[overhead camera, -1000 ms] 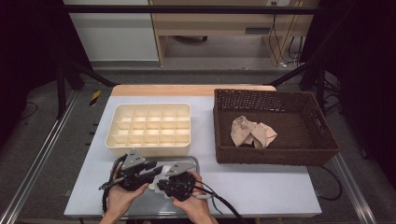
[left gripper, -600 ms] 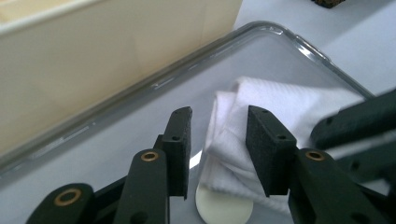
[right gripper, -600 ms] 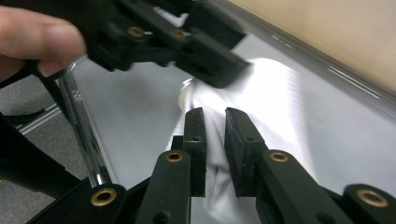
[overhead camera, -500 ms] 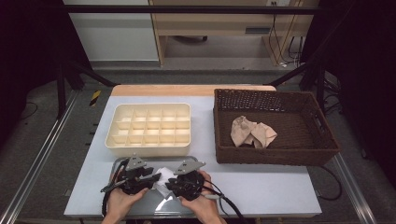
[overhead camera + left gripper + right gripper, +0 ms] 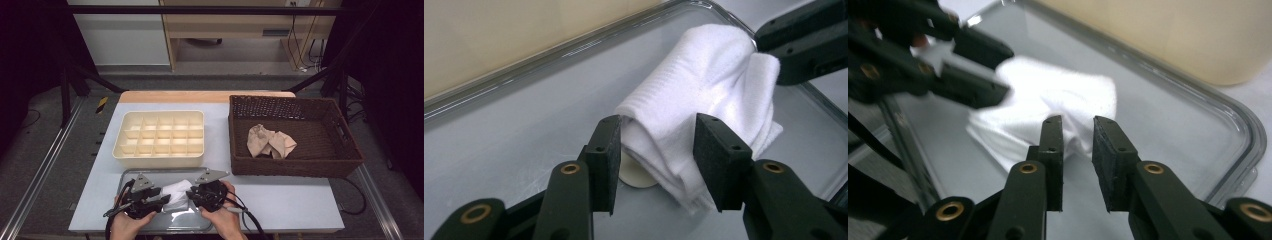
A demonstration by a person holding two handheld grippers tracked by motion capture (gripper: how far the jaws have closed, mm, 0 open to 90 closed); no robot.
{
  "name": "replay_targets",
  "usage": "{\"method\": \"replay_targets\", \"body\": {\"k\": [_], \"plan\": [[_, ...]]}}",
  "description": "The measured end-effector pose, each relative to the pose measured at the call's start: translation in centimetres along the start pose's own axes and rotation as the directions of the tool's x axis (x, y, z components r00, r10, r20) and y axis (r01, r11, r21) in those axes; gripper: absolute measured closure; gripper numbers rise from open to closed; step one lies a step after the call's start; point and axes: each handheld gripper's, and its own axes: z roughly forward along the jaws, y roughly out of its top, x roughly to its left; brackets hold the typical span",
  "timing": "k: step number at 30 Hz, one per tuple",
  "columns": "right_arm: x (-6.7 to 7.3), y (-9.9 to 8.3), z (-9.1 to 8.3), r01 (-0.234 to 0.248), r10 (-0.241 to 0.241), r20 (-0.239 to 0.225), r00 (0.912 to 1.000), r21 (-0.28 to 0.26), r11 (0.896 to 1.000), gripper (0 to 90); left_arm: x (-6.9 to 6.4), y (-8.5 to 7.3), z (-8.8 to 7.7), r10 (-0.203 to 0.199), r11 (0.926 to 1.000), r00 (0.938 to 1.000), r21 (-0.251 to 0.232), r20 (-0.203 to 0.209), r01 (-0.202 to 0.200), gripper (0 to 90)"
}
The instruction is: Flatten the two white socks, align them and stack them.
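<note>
My left gripper (image 5: 162, 201) sits low over the tray (image 5: 200, 226) at the near edge of the table (image 5: 300, 205). Its jaws have just been opening and now stand fairly wide, one on each side of the near end of the sock (image 5: 704, 95); I can't see the pads pressing on it. The sock, white and rolled, lies in the tray between my two grippers, with a small pale disc (image 5: 636, 175) under its near edge. My right gripper (image 5: 192, 192) comes at the sock from the other side. Its jaws have also just been opening, but the gap is narrow and bare, with the sock (image 5: 1048, 100) just beyond the tips. Behind the tray stand the cream organiser (image 5: 160, 137) and, to its right, the wicker basket (image 5: 295, 165) holding crumpled beige cloth (image 5: 271, 142).
</note>
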Motion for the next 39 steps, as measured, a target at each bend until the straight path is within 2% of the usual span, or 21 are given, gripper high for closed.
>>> {"method": "replay_targets", "body": {"k": [1,2,4,8,10,13,15,17,22,25,29,33,35,39], "plan": [[0.0,0.1,-0.2,-0.016,0.016,-0.010,0.9998,-0.015,1.000,75.1,-0.1,0.0,0.0,0.001,1.0000,1.0000,-0.001,-0.004,-0.001,53.8],[0.0,0.1,-0.2,-0.016,0.016,-0.010,0.9998,-0.015,1.000,75.1,-0.1,0.0,0.0,0.001,1.0000,1.0000,-0.001,-0.004,-0.001,53.6],[0.4,0.7,-0.6,-0.020,0.019,-0.016,0.9997,-0.053,0.998,75.8,-0.2,0.0,0.0,0.003,1.0000,0.9999,-0.002,-0.011,-0.003,53.5],[0.8,1.4,-0.4,-0.013,0.011,-0.024,0.9996,-0.060,0.998,77.0,-0.2,0.0,0.0,0.007,1.0000,0.9999,0.000,-0.014,-0.007,53.3],[0.9,1.5,-0.3,-0.008,0.006,-0.028,0.9996,-0.057,0.998,79.2,-0.2,0.0,0.0,0.008,1.0000,0.9999,0.001,-0.014,-0.008,52.9],[1.0,0.7,0.2,-0.008,0.008,-0.041,0.9991,-0.006,1.000,83.1,-0.1,-0.1,0.0,0.000,1.0000,0.9999,-0.003,-0.016,0.000,50.5],[0.9,0.5,0.3,-0.006,0.006,-0.042,0.9991,-0.002,1.000,83.5,0.0,-0.1,-0.1,-0.004,1.0000,0.9999,-0.007,-0.016,0.004,49.6],[0.8,-0.1,0.3,-0.007,0.008,-0.043,0.9990,0.017,1.000,84.0,0.2,0.0,-0.3,-0.035,0.9989,0.9994,-0.030,-0.002,0.035,47.0],[0.8,-0.1,0.1,-0.007,0.008,-0.044,0.9990,0.019,1.000,84.2,0.3,0.1,-0.7,-0.058,0.9956,0.9983,-0.073,0.001,0.058,45.1],[0.9,-0.4,0.3,-0.005,0.006,-0.047,0.9989,0.026,1.000,84.3,0.2,0.0,-0.6,-0.065,0.9959,0.9979,-0.064,0.007,0.065,42.3],[0.8,-0.6,0.1,-0.013,0.014,-0.054,0.9984,0.032,0.999,83.9,-0.2,-0.5,-0.2,-0.071,0.9971,0.9975,-0.026,0.009,0.071,41.9],[0.9,0.3,-0.9,-0.017,0.015,-0.051,0.9986,-0.038,0.999,84.2,-0.5,-0.6,0.0,-0.051,0.9986,0.9986,-0.014,0.008,0.052,41.7],[1.2,0.4,-0.8,-0.004,0.002,-0.050,0.9988,-0.048,0.999,84.4,-0.6,-0.6,0.0,-0.050,0.9987,0.9987,-0.011,0.010,0.050,41.2],[1.4,0.1,-0.1,0.009,-0.010,-0.052,0.9986,-0.013,1.000,84.8,-0.5,-0.7,0.0,-0.054,0.9985,0.9985,-0.005,0.013,0.054,40.1]]}}
